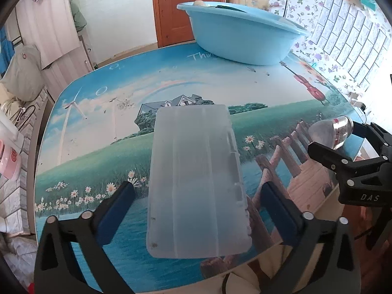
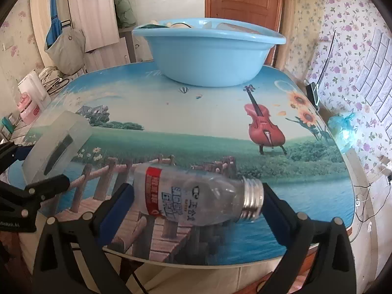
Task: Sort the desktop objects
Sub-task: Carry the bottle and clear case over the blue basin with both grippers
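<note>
- Two grippers work at the near edge of one table (image 1: 80, 147). The left gripper (image 1: 196, 203) has its jaws spread wide, and one frosted plastic box (image 1: 196, 183) lies flat between its fingers; the pads stand clear of both long sides.
- The right gripper (image 2: 196, 203) is equally wide open around one clear bottle (image 2: 196, 196). The bottle lies on its side with its threaded neck pointing right, just beside the right pad; whether they touch I cannot tell.
- Box left and bottle right both sit close to the table's near rim, and the box's near end reaches that rim.
- Beyond them the printed tabletop is bare across the middle.
- One blue basin (image 2: 208, 54) stands at the far edge, several items inside.
</note>
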{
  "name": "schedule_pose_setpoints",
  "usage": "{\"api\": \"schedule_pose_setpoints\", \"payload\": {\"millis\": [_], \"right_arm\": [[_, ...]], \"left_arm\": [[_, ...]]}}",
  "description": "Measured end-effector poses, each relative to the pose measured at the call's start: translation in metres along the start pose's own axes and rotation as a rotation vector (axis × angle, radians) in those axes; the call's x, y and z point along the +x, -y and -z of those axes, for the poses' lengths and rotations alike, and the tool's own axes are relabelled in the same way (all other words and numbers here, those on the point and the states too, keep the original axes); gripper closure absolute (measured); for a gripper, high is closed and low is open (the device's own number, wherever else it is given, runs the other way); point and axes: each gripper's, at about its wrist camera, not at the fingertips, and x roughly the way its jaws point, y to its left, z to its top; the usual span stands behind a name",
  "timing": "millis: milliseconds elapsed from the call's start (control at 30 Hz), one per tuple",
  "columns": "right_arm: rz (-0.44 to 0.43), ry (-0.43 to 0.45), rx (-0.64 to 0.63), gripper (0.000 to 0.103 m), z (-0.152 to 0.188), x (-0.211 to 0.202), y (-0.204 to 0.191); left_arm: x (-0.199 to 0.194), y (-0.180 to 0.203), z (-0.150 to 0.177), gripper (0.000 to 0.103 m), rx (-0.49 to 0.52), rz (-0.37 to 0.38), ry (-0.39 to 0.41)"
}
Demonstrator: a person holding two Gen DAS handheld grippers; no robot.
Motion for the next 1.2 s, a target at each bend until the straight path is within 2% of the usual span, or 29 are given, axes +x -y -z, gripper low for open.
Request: {"api": "schedule_pose_setpoints", "payload": {"millis": [367, 567, 1200], "right_arm": [[0.027, 0.038, 0.027, 0.000, 0.003, -0.001, -0.001], [0.032, 0.044, 0.032, 0.000, 0.004, -0.002, -0.001], [0.042, 0.051, 0.039, 0.000, 0.009, -0.006, -0.004]], "left_arm": [[0.001, -0.003, 0.001, 0.000, 0.009, 0.011, 0.058], [-0.003, -0.004, 0.011, 0.000, -0.002, 0.002, 0.140], [-0.004, -0.005, 0.013, 0.000, -0.008, -0.008, 0.162]]}}
